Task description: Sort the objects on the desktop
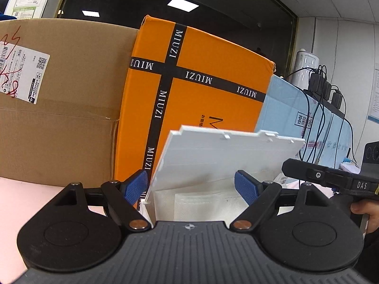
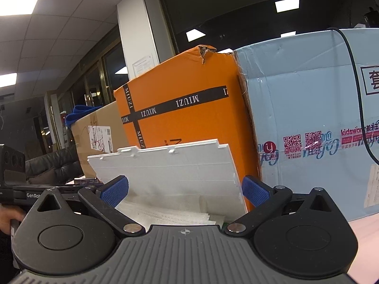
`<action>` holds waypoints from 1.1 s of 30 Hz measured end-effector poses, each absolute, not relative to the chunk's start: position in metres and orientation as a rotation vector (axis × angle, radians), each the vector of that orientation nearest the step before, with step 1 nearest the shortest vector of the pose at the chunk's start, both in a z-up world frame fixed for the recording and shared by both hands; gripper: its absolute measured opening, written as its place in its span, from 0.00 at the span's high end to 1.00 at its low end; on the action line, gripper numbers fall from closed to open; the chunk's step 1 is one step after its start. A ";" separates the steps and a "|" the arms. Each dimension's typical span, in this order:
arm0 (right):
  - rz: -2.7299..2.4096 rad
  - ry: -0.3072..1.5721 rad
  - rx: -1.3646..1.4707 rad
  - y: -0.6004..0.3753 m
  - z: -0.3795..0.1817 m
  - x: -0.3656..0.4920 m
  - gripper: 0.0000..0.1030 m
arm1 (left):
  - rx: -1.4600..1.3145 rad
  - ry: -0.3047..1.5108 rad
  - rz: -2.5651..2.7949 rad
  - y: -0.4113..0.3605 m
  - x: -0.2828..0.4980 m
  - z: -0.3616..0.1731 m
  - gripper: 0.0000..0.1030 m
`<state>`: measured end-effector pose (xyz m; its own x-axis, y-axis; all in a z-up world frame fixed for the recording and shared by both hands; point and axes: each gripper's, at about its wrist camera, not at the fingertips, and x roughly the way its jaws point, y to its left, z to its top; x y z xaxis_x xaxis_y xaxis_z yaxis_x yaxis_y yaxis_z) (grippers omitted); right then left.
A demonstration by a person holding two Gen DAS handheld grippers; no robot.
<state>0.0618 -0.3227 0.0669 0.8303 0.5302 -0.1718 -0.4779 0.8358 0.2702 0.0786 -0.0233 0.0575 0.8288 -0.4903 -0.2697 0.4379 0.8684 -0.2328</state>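
Office at night: dark windows, ceiling panels lit, a pale pink desk with three cartons in a row along its back.

Left wrist view. I see a brown carton, an orange box and a blue carton, side by side and touching. A white box stands just in front of the orange one, its lid raised and tilted back. Folded white sheets lie inside. My left gripper straddles the box; its jaws stand apart, the left pad just outside the box's left edge, the right pad over the open interior. I see neither pad pressing on anything. The other gripper's body and a hand show at right. Chargers and cables hang over the blue carton.

Right wrist view. Same cartons from the other side; orange box torn at its top corner, blue carton nearest. The lid is up, sheets below it. My right gripper has its jaws apart, one pad either side of the lid, with the right pad close to the lid's right edge; contact I cannot tell. A hand is at the left edge.
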 end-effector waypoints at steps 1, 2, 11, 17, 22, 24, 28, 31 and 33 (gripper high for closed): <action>0.543 0.251 0.224 -0.322 0.066 0.061 0.00 | -0.165 0.332 -0.493 -0.023 0.077 0.057 0.23; 0.547 0.255 0.226 -0.322 0.065 0.060 0.00 | -0.164 0.336 -0.490 -0.023 0.076 0.057 0.23; 0.577 0.227 0.179 -0.318 0.072 0.042 0.00 | -0.160 0.389 -0.454 -0.017 0.062 0.051 0.20; 0.547 0.157 0.173 -0.320 0.077 0.026 0.00 | -0.171 0.428 -0.426 -0.012 0.053 0.047 0.18; 0.457 0.145 0.137 -0.314 0.076 0.020 0.00 | -0.172 0.443 -0.424 -0.011 0.045 0.045 0.17; 0.431 0.114 0.174 -0.316 0.075 0.018 0.00 | -0.172 0.451 -0.422 -0.009 0.043 0.043 0.17; 0.330 0.080 0.265 -0.318 0.069 0.021 0.00 | -0.180 0.458 -0.427 -0.007 0.037 0.041 0.17; 0.282 0.120 0.276 -0.315 0.066 0.027 0.00 | -0.187 0.430 -0.449 -0.001 0.025 0.039 0.17; 0.272 0.161 0.267 -0.314 0.065 0.032 0.00 | -0.189 0.405 -0.458 0.002 0.018 0.040 0.15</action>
<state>0.0323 -0.3142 0.0648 0.9507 0.2858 -0.1203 -0.2434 0.9283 0.2811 0.0180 0.0018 0.0397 0.8196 -0.4639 -0.3362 0.3901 0.8817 -0.2655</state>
